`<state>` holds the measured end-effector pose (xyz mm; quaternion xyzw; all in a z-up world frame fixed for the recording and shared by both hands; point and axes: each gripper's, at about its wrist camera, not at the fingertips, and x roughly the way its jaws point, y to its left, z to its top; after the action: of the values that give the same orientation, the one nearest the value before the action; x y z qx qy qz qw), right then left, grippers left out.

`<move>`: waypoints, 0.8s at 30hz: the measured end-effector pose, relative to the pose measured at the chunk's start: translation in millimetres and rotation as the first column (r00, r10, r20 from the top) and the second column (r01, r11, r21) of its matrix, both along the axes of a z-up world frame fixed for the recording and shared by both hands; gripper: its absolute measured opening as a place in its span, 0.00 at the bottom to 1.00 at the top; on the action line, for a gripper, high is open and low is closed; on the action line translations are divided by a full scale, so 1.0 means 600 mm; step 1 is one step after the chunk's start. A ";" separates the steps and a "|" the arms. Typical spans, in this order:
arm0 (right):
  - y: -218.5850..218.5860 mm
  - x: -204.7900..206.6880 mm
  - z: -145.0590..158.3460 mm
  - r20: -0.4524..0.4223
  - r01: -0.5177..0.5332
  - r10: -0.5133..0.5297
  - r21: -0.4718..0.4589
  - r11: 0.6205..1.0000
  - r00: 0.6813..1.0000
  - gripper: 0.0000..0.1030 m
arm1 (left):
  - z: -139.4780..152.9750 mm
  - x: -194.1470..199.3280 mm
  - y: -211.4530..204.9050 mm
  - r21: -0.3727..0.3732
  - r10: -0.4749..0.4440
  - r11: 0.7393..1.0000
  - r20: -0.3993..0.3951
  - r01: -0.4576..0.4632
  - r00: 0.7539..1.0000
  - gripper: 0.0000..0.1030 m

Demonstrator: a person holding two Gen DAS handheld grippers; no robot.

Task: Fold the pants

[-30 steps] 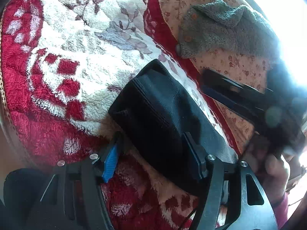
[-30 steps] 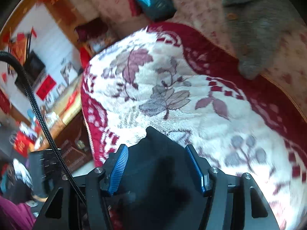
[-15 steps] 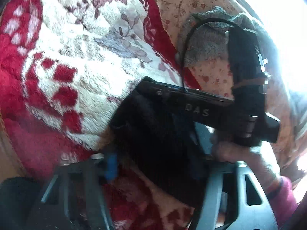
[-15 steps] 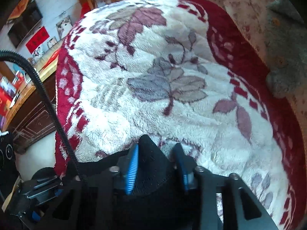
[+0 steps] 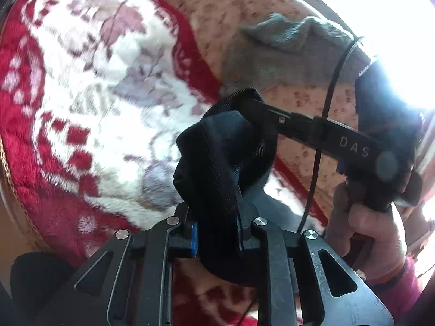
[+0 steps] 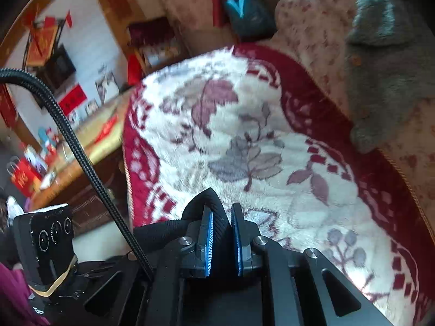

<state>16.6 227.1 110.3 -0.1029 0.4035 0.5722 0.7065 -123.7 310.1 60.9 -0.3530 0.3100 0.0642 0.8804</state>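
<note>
1. Ahead of both my grippers spreads the plush red-and-cream floral blanket (image 6: 244,125). Beyond it sits a beige flowered cushion (image 6: 312,35) with a grey knitted garment (image 6: 386,62) draped over it, up and to the right of my right gripper. Off to the left is a cluttered room with red decorations.
2. The black pants (image 5: 225,168) are bundled into a thick folded wad, right in front of my left gripper and lifted clear of the blanket as far as I can tell.
3. My left gripper (image 5: 216,229) is pressed onto the near end of that wad, cloth bulging out above the fingers.
4. My right gripper (image 6: 221,240) comes in from the right in the left view and pinches a ribbed edge of the pants, the blue pads (image 6: 208,241) nearly together with a thin band of fabric between them.
5. The job now, I reckon: keep both pinches firm, hold the two ends level, and lower the bundle flat onto the blanket so the layers don't slide apart.
6. The risk I see is that thin ribbed edge slipping out of the right pads.
</note>
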 end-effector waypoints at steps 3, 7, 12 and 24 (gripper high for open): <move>-0.046 0.006 0.029 -0.024 0.049 -0.048 0.072 0.996 0.999 0.12 | 0.037 -0.001 -0.024 0.039 -0.030 0.999 0.038 0.028 0.999 0.17; -0.126 0.018 0.067 -0.077 0.128 -0.117 0.158 0.979 0.990 0.12 | 0.083 0.006 -0.073 0.089 -0.098 0.992 0.075 0.091 0.992 0.17; -0.239 0.023 0.105 -0.105 0.221 -0.202 0.235 0.947 0.974 0.12 | 0.125 0.027 -0.155 0.142 -0.216 0.969 0.107 0.200 0.971 0.17; -0.536 0.020 0.089 -0.195 0.483 -0.442 0.311 0.819 0.875 0.12 | 0.131 0.084 -0.385 0.224 -0.467 0.866 0.045 0.447 0.883 0.17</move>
<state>28.8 -94.7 163.7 0.1586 0.3476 0.4507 0.8068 -73.4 79.3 139.6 -0.1788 0.3329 -0.1317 0.9164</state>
